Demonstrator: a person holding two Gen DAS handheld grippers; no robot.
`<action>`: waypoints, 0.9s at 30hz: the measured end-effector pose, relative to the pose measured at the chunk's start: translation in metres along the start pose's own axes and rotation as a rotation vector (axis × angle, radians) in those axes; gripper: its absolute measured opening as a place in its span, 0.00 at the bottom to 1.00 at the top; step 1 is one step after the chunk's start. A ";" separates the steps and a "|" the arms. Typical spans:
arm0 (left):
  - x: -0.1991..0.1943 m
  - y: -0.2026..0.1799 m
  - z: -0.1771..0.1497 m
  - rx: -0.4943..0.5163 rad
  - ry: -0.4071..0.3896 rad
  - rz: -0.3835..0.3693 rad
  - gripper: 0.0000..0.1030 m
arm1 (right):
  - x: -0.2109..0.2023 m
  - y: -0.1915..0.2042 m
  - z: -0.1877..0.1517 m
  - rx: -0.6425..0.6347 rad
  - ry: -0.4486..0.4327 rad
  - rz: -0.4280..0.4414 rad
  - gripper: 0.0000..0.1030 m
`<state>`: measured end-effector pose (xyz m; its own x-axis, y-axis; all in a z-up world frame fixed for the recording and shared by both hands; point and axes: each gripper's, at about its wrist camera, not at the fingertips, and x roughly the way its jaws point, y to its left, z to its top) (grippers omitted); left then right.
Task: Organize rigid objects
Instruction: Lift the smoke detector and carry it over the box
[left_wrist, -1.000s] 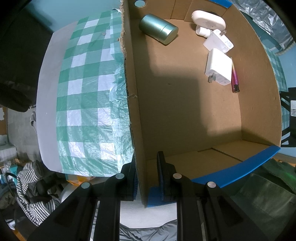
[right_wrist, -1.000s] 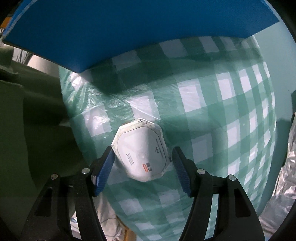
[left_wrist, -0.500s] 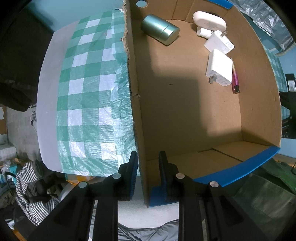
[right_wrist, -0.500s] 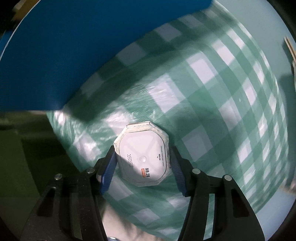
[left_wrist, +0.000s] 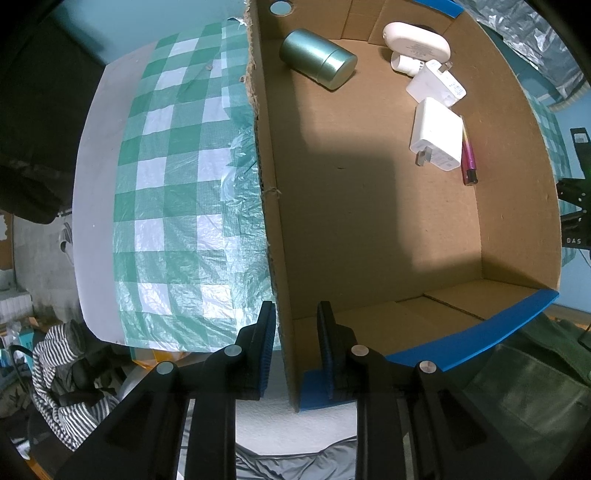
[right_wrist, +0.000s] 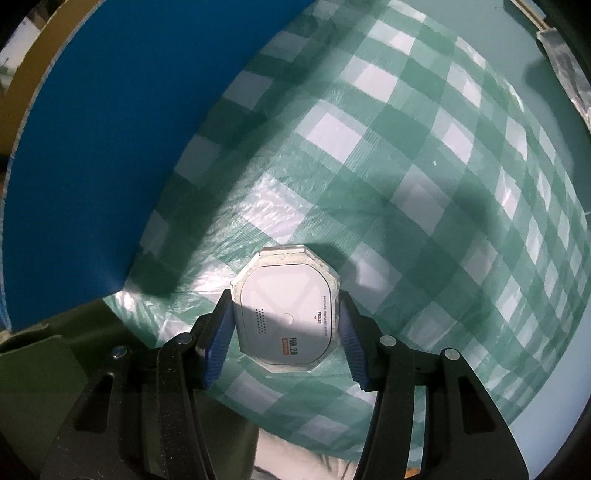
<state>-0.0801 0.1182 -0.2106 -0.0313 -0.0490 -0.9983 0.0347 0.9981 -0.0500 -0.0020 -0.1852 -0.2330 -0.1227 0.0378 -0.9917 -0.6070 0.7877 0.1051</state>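
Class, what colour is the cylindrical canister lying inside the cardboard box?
Metallic pale green canister; the left wrist view shows it best.

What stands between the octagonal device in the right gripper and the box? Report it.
Only the box's blue side wall; nothing lies on the checked cloth between. The right gripper, jaws just closing, pinches the octagonal device, which must clear that wall's rim.

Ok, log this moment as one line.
left gripper: straddling box wall | right gripper: shut on white device | box holds: tin, chargers
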 end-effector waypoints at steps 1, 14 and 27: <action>0.000 0.000 0.000 0.000 0.000 -0.001 0.22 | -0.004 -0.002 0.003 0.005 -0.001 0.002 0.52; 0.002 -0.001 0.000 0.007 -0.002 -0.006 0.22 | -0.062 0.007 0.021 0.037 -0.028 -0.001 0.52; 0.006 -0.001 0.001 0.013 0.006 -0.004 0.22 | -0.106 0.024 0.063 -0.066 -0.124 -0.003 0.52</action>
<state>-0.0793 0.1167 -0.2168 -0.0369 -0.0526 -0.9979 0.0479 0.9974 -0.0543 0.0462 -0.1320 -0.1303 -0.0252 0.1150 -0.9930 -0.6579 0.7460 0.1031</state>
